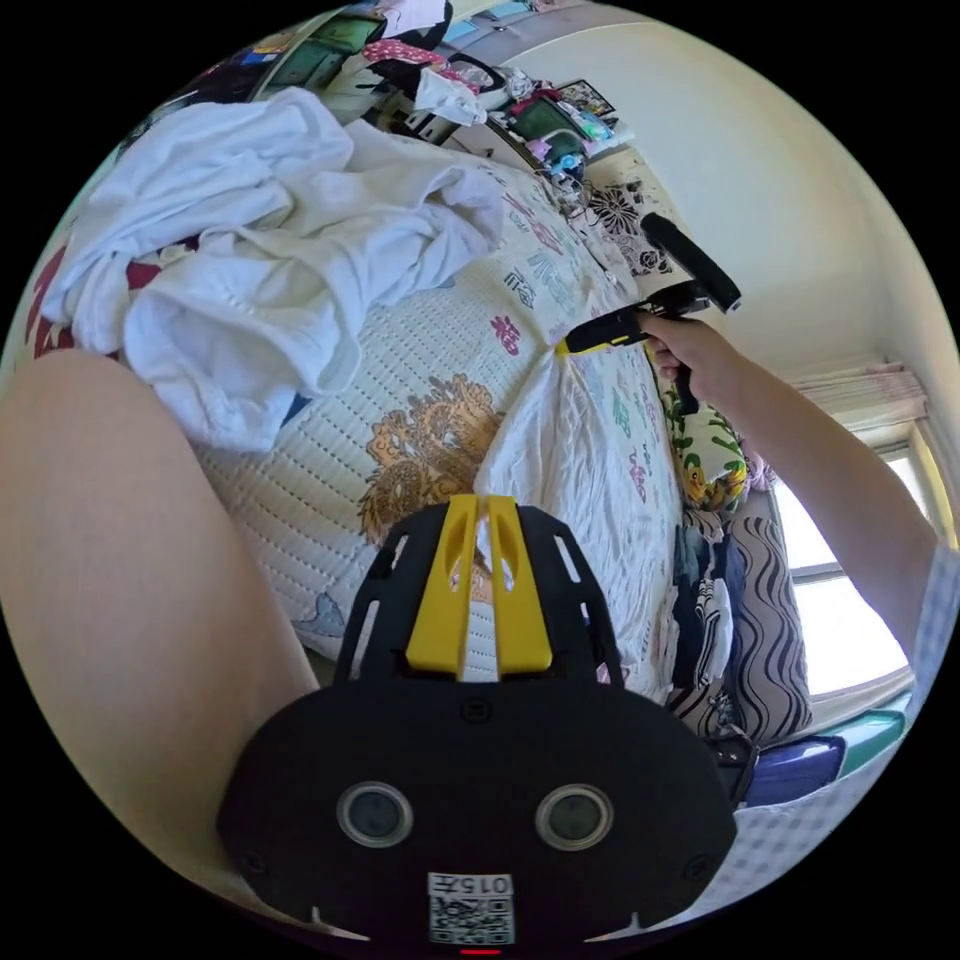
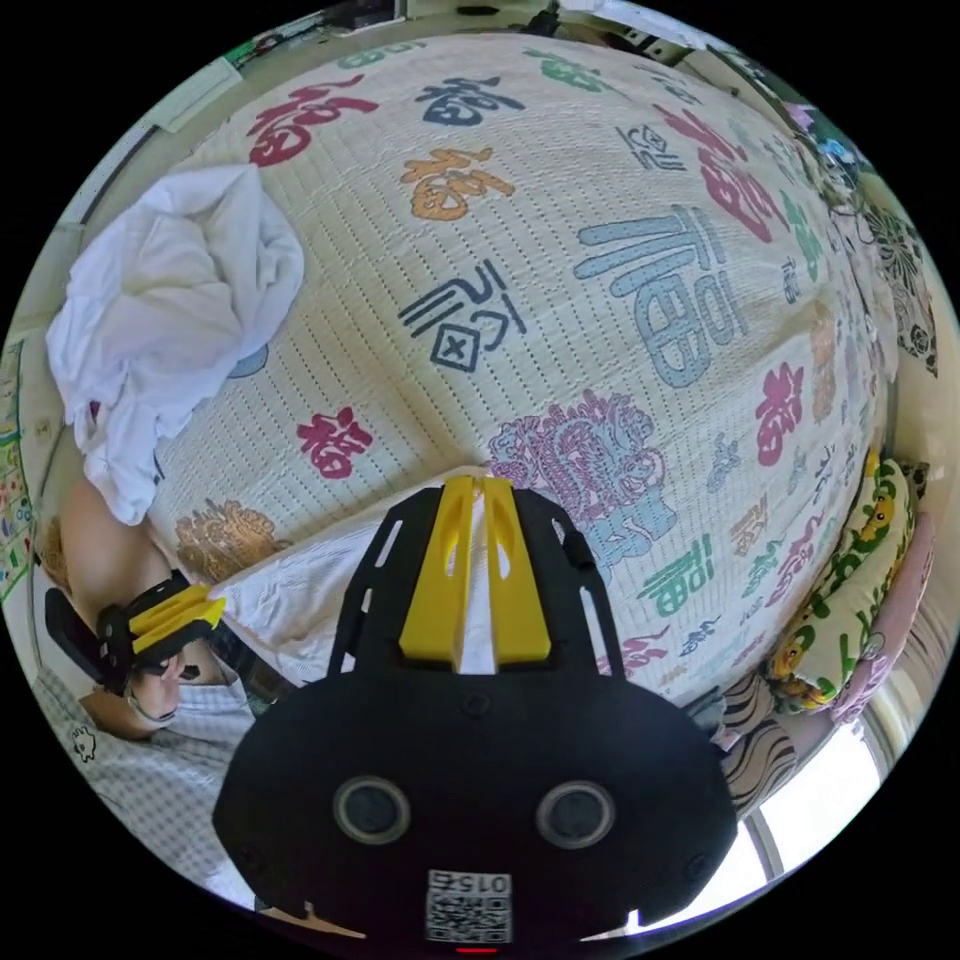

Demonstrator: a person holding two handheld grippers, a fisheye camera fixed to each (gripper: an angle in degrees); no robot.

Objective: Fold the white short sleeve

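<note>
1. Left gripper view: the left gripper (image 1: 478,505) was clenched on an edge of the thin white short-sleeve garment (image 1: 585,470), which stretched ahead over the patterned quilted bedspread (image 1: 430,380) to the right gripper (image 1: 566,347).
2. Right gripper view: the right gripper (image 2: 472,488) pinched the same garment's (image 2: 300,585) edge; a crumpled white clothes pile (image 2: 170,320) lay far to its left.

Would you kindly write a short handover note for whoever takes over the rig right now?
Left claw: shut on the white short sleeve at its near corner.
Right claw: shut on the same garment's far corner; it also shows in the left gripper view.
The garment is stretched between them over the patterned bedspread.
A white clothes pile lies beside it.
Done: spread out. Left: all the folds.
</note>
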